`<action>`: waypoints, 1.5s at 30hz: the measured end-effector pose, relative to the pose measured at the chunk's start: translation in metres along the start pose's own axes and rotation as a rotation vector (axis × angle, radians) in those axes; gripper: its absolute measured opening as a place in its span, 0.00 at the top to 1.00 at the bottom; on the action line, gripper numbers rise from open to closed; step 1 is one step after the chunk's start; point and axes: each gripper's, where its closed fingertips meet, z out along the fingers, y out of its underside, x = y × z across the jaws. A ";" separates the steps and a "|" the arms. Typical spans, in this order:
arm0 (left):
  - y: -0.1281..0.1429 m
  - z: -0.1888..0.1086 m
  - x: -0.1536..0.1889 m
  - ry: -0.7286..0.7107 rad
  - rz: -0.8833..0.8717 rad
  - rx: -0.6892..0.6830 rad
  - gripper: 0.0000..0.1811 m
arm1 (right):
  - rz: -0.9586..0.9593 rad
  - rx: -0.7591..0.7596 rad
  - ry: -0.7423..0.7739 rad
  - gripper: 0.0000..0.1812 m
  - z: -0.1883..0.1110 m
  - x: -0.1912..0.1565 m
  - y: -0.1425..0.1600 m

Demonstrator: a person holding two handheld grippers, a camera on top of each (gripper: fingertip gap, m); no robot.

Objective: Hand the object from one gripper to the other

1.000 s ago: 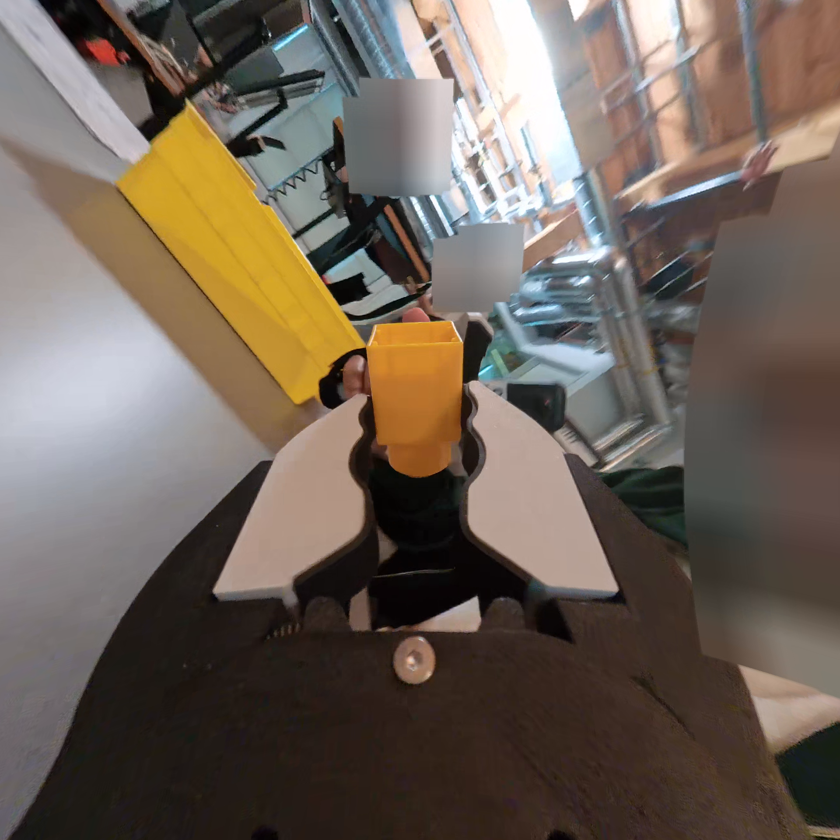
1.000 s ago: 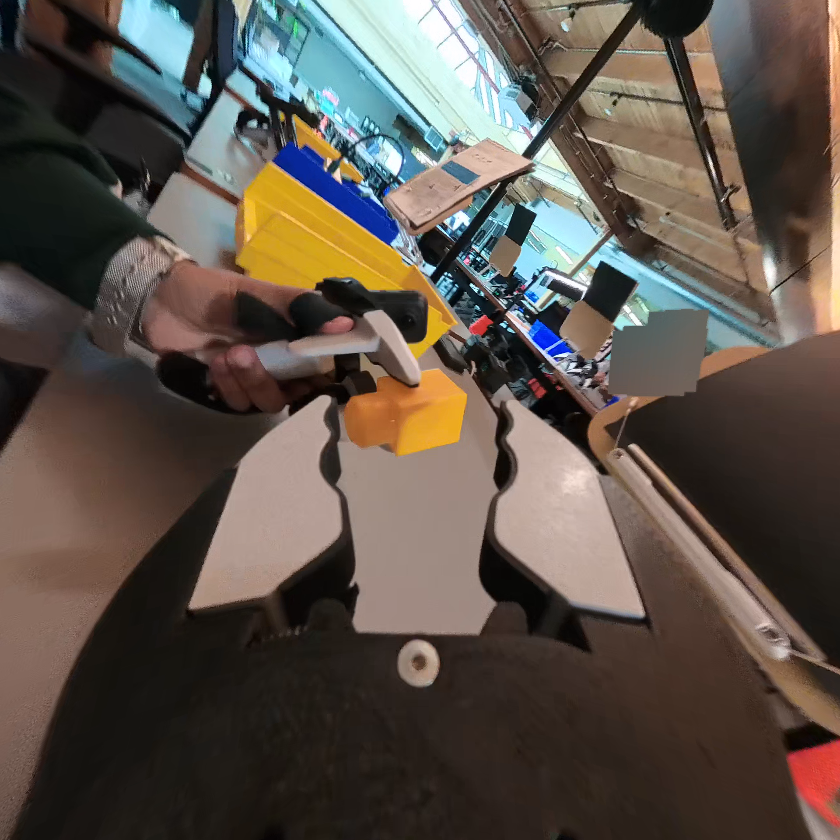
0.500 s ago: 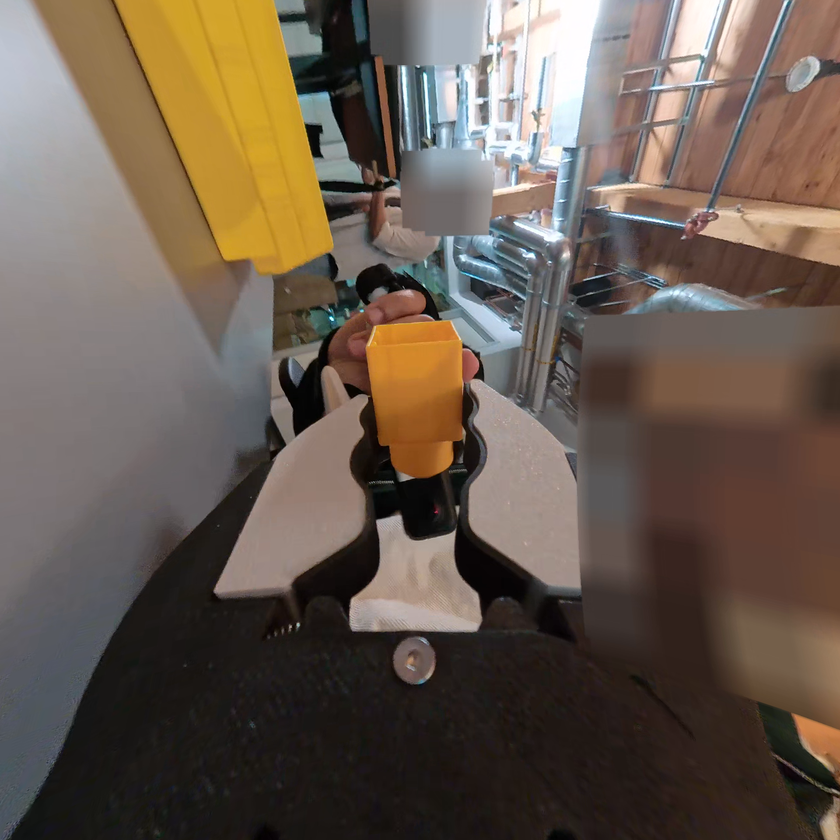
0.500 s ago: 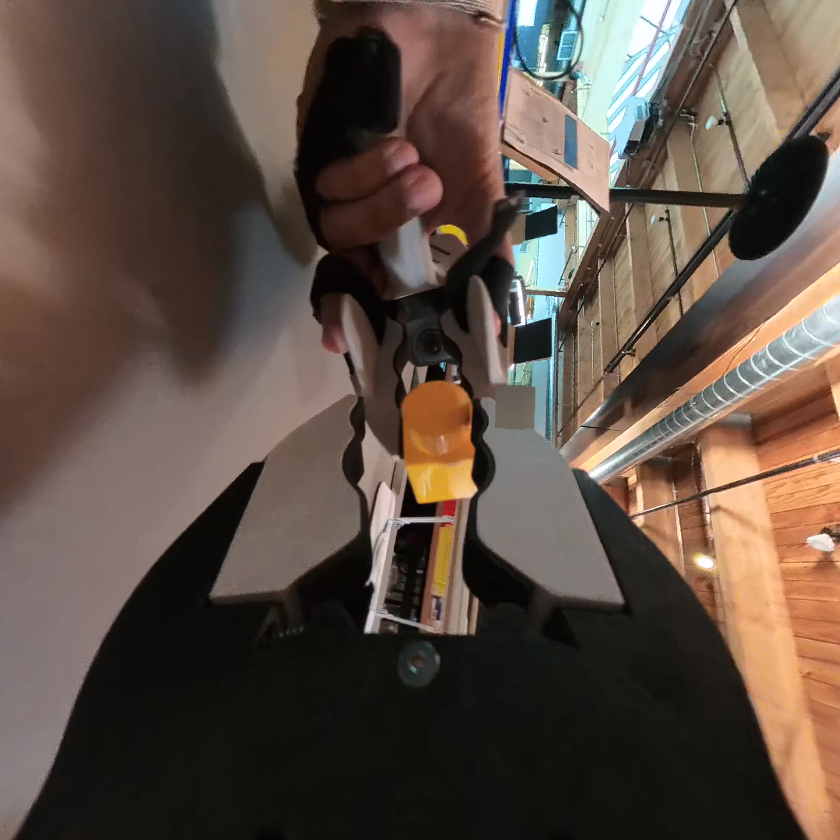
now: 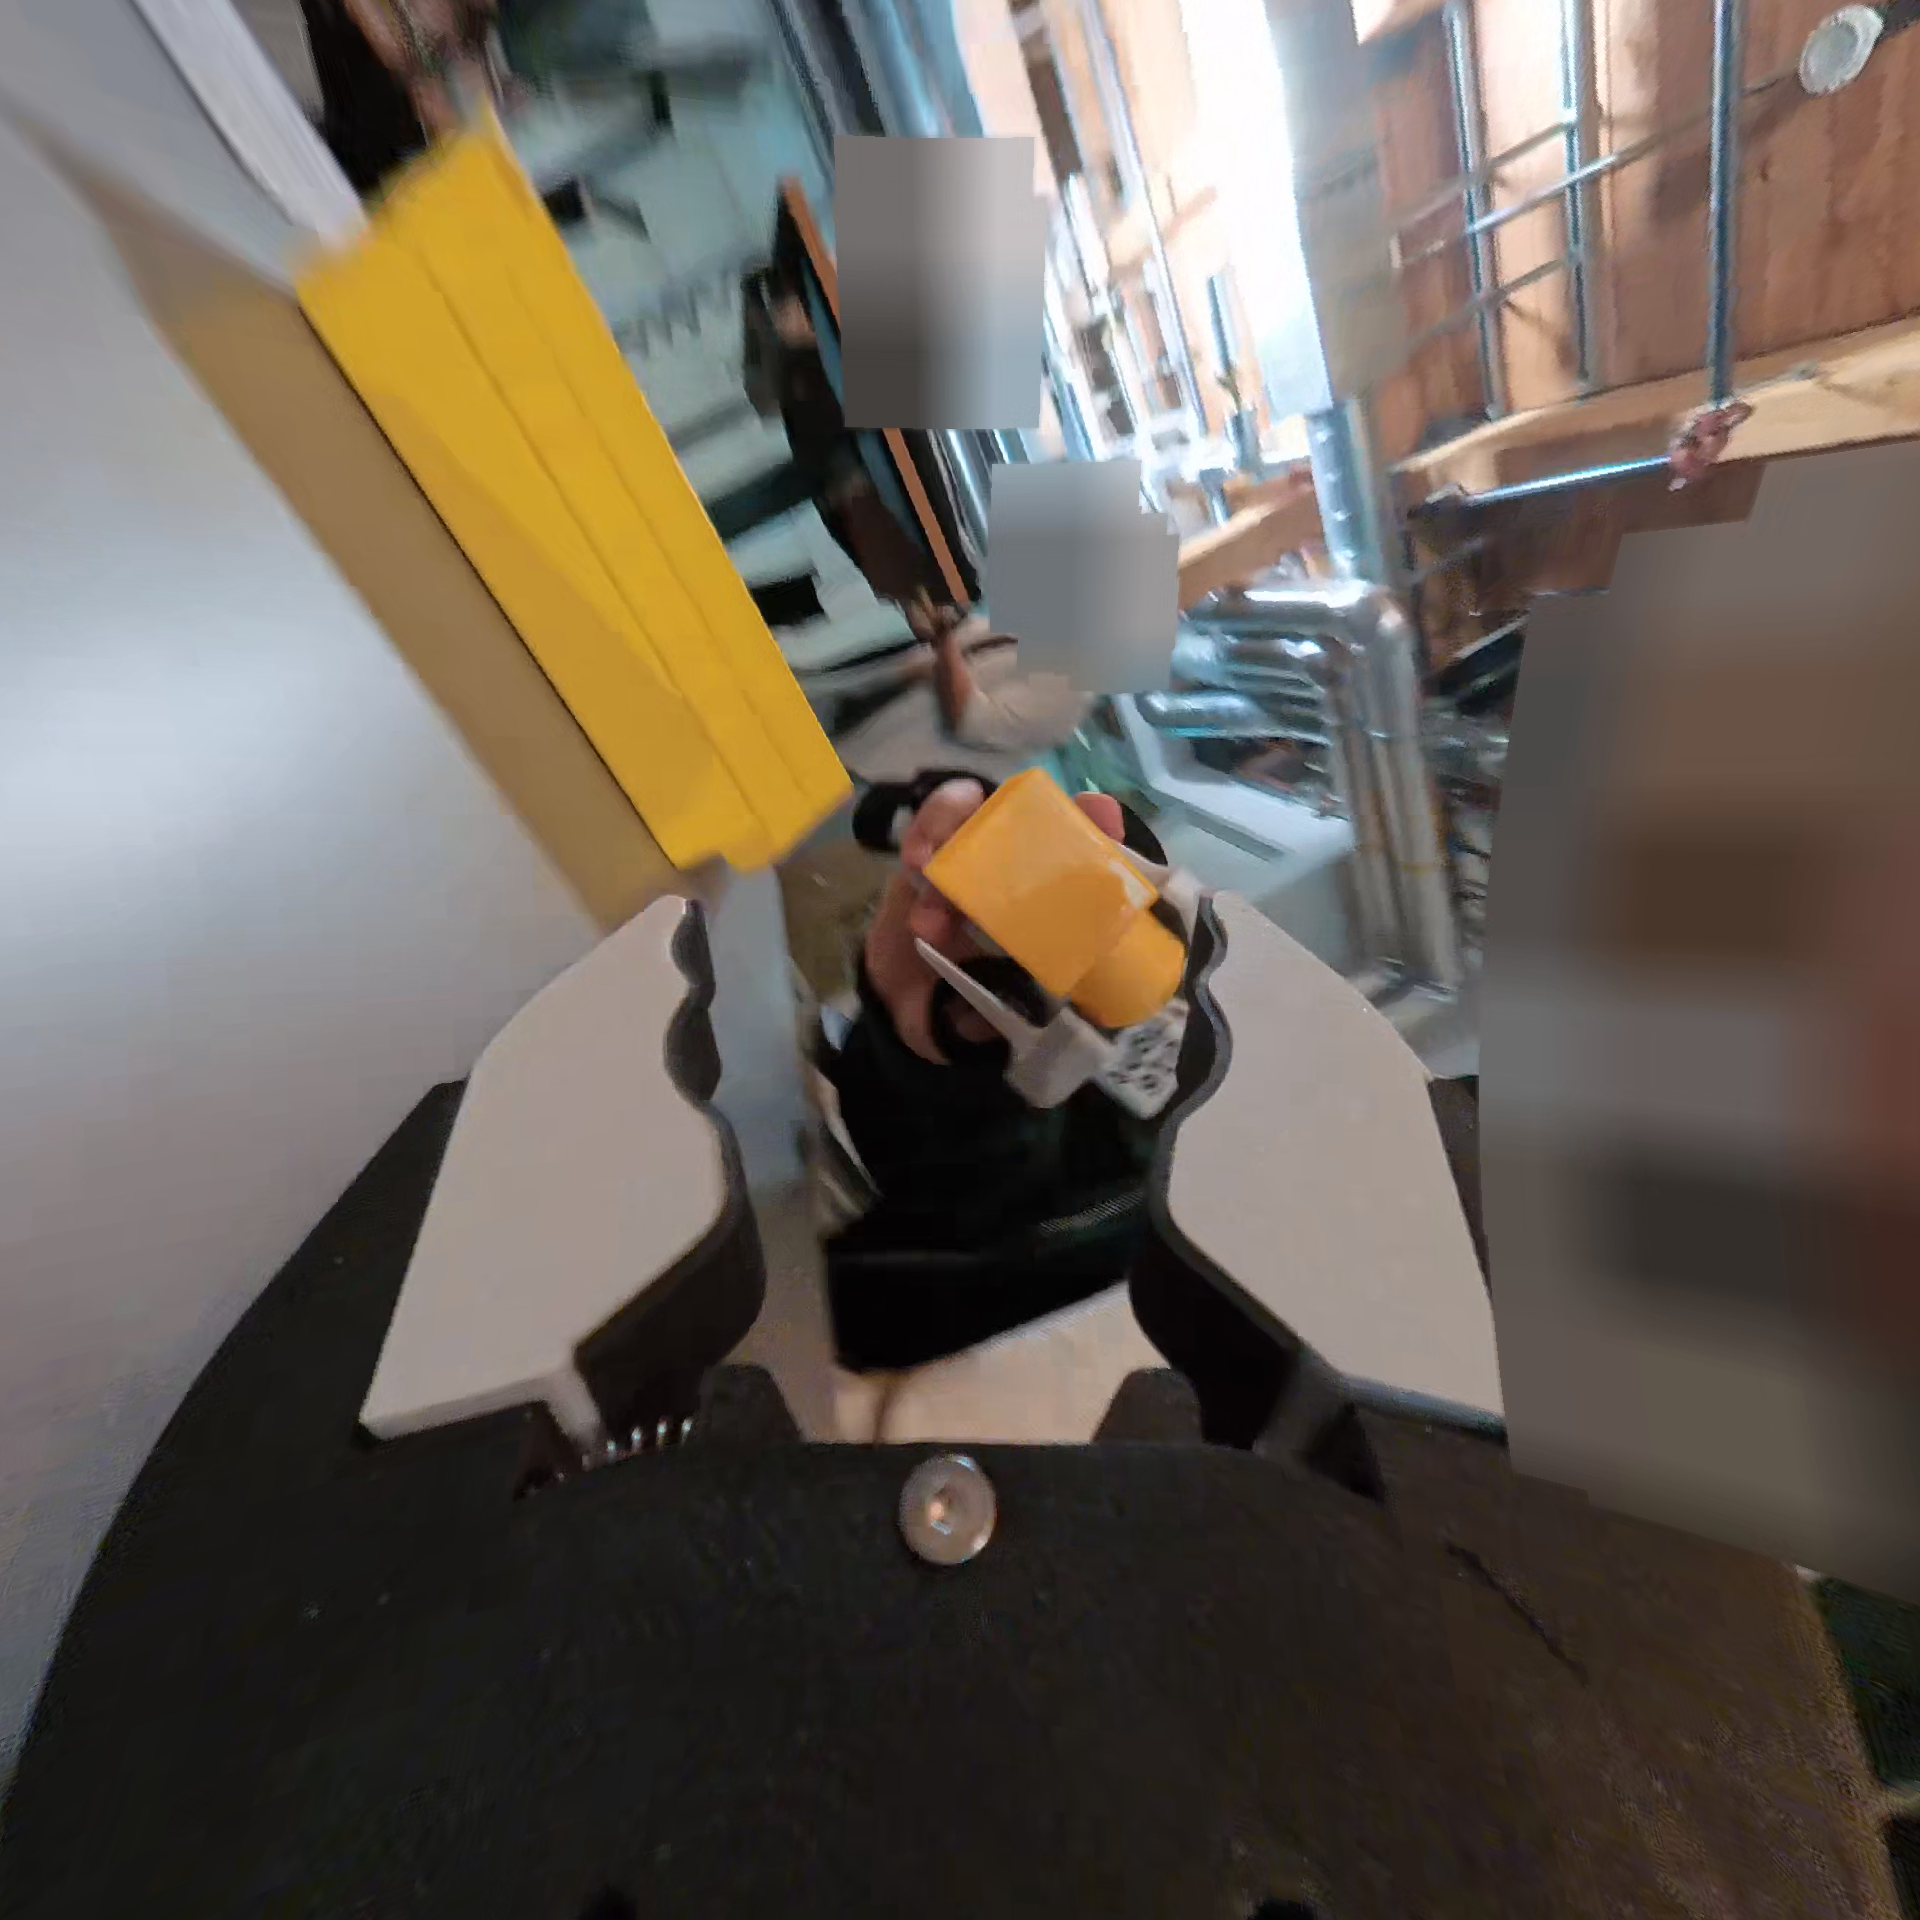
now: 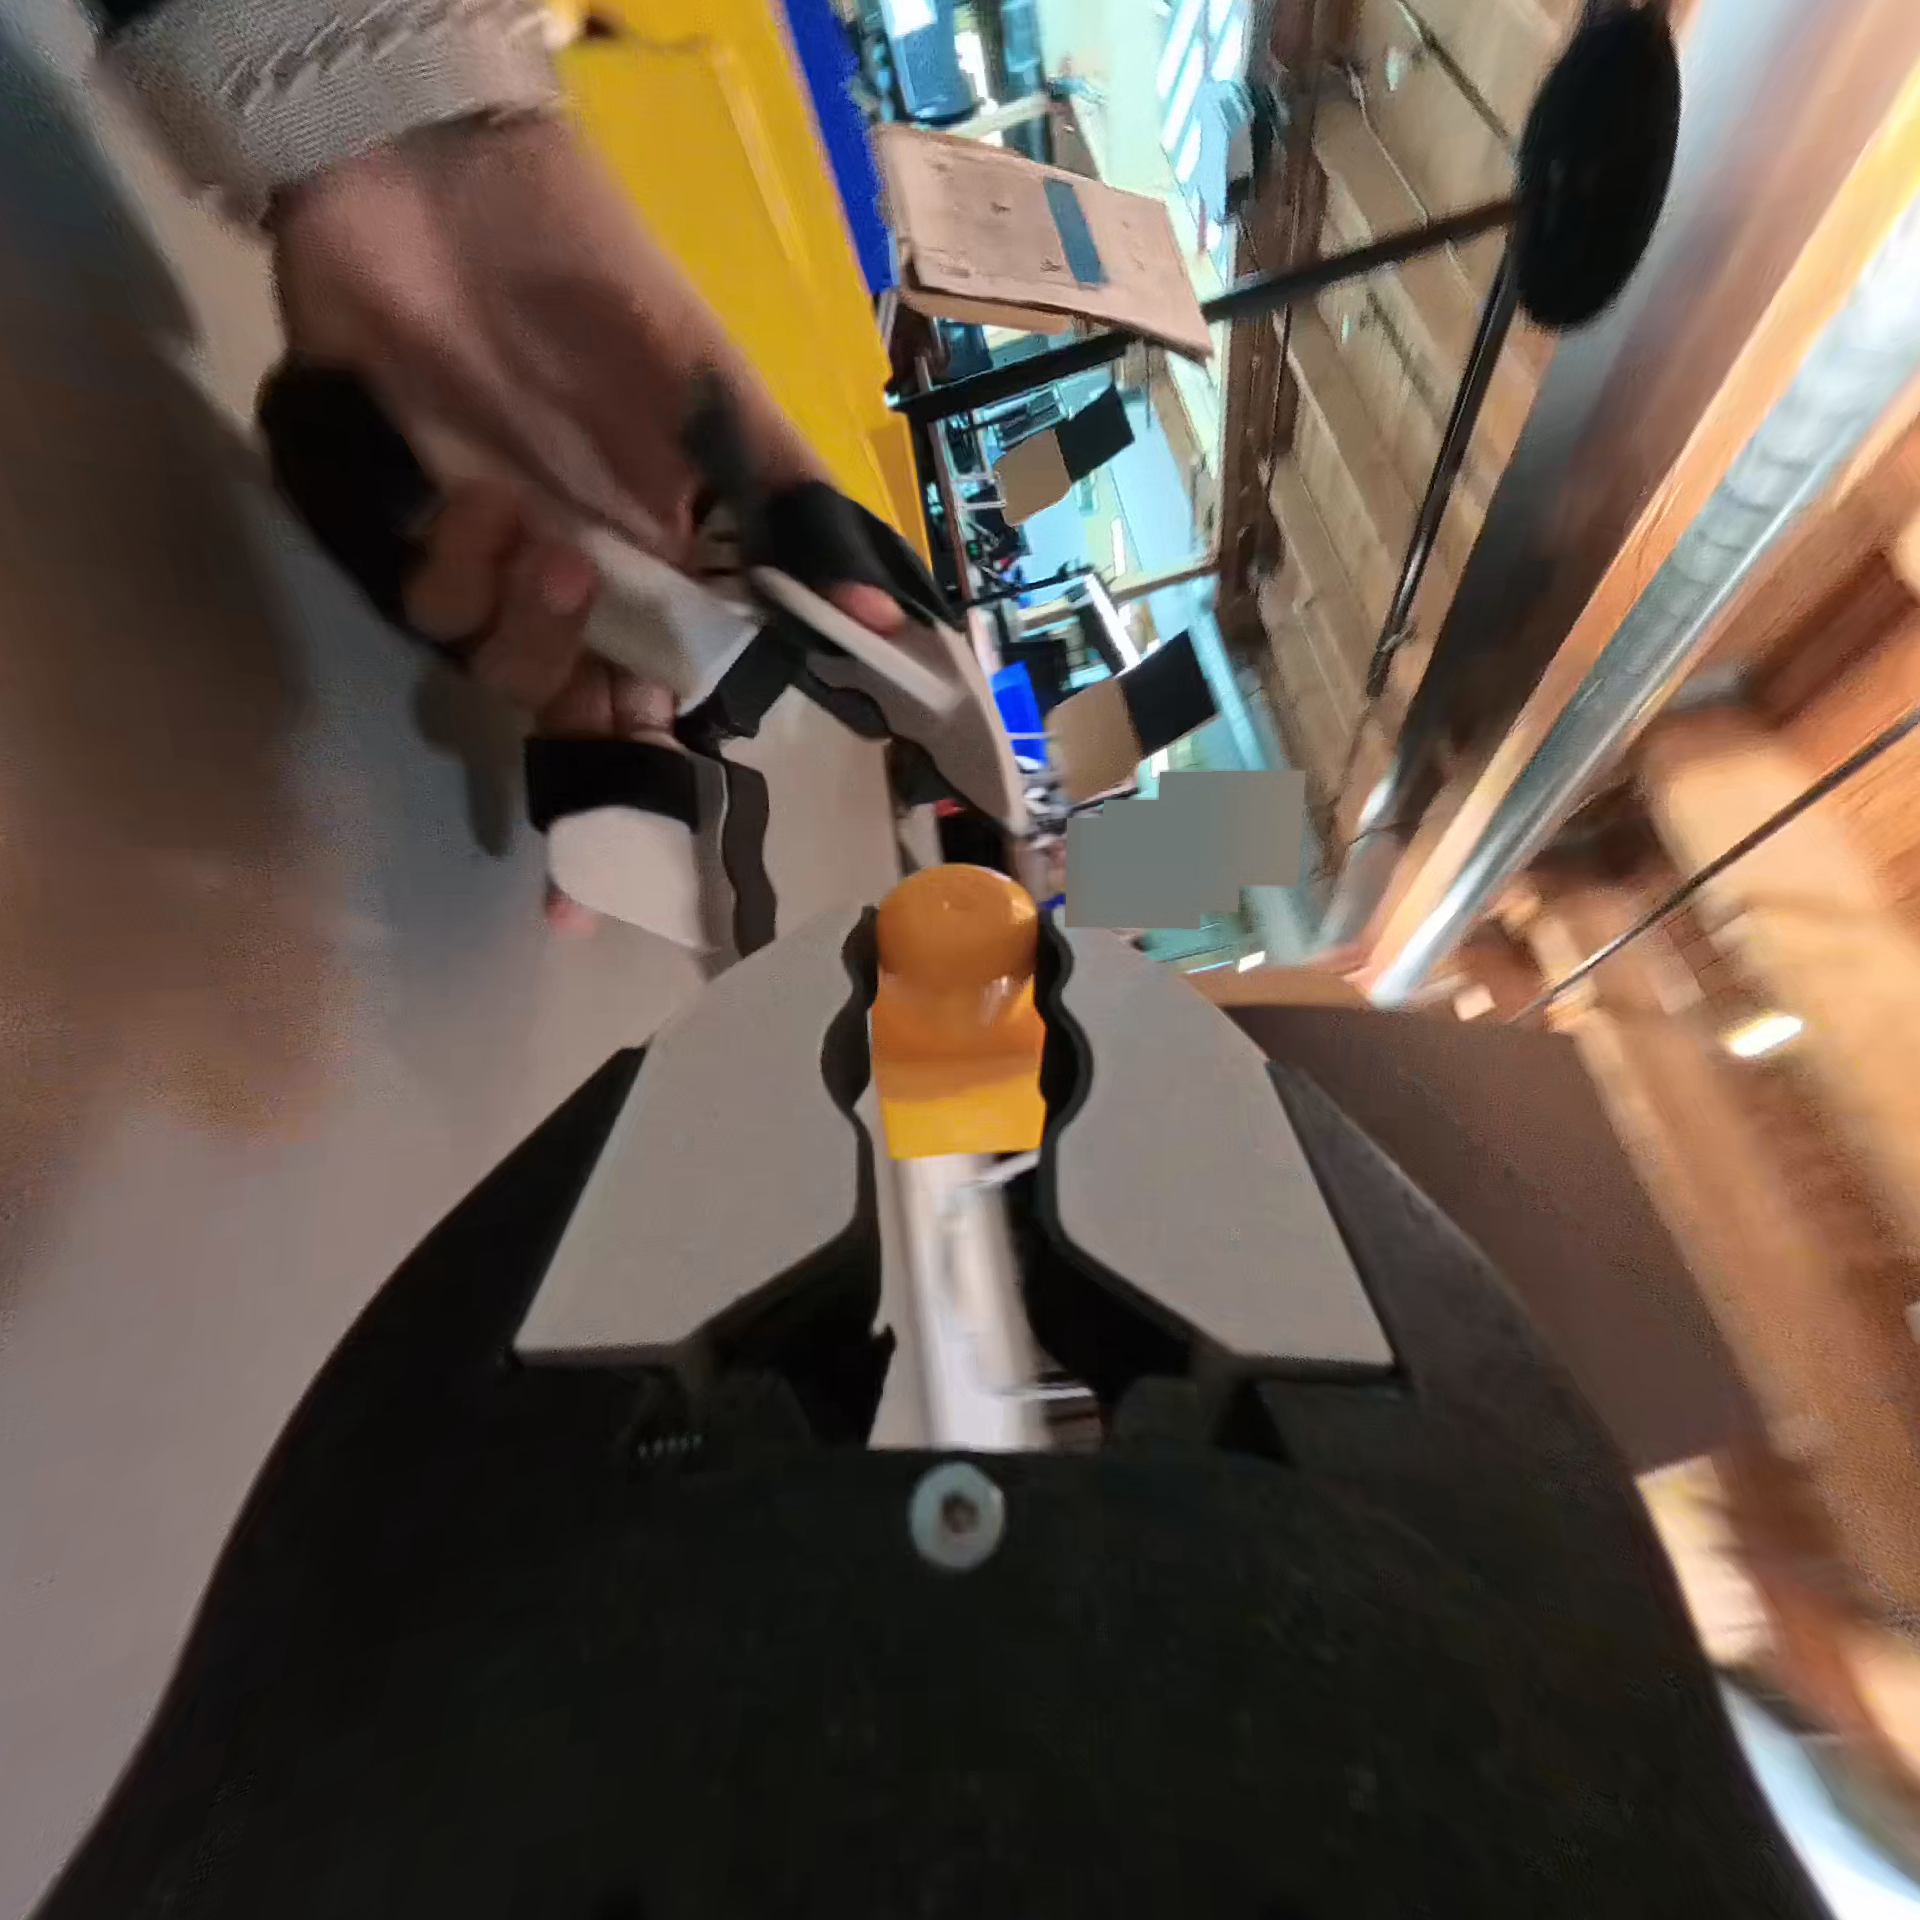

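Note:
The object is an orange-yellow plastic piece with a square body and a round stub. My right gripper [image 6: 951, 935] is shut on the piece [image 6: 956, 1023], with the rounded stub sticking out past the fingertips. My left gripper [image 5: 945, 925] is open and empty. In the left wrist view the piece [image 5: 1044, 899] shows a short way ahead, held between the right gripper's fingers [image 5: 982, 992] and apart from my own fingers. In the right wrist view the open left gripper [image 6: 831, 769] is up and to the left, held by a hand [image 6: 499, 343].
Yellow bins [image 5: 582, 540] stand on the grey table [image 5: 208, 727]; they also show in the right wrist view [image 6: 748, 229] beside a blue bin [image 6: 831, 135]. A cardboard sheet [image 6: 1039, 239] and workshop shelving lie behind. Both views are motion-blurred.
The left gripper has opened and let go of the orange piece. The right gripper has shut on it and holds it alone. The two grippers have drawn apart.

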 end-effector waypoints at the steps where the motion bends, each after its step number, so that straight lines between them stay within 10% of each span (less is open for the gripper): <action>1: -0.007 -0.004 -0.001 -0.032 0.080 0.035 0.51 | 0.154 0.008 -0.020 0.84 -0.002 0.005 0.006; 11: 0.030 0.018 0.001 -0.283 0.981 -0.240 0.59 | 1.158 0.104 -0.327 0.84 -0.014 0.016 0.025; 23: 0.063 0.032 -0.005 -0.238 0.933 -0.388 0.74 | 1.296 0.120 -0.601 0.84 -0.016 -0.007 0.003; 28: 0.063 0.031 -0.005 -0.270 0.944 -0.410 0.79 | 1.256 0.131 -0.525 0.80 -0.008 -0.005 0.002; 31: 0.054 0.028 0.002 -0.260 0.935 -0.357 0.79 | 1.182 0.189 -0.292 0.51 -0.004 0.017 0.016; 45: 0.046 0.020 -0.001 -0.265 0.883 -0.346 0.80 | 1.350 0.228 -0.361 0.57 -0.006 0.001 0.036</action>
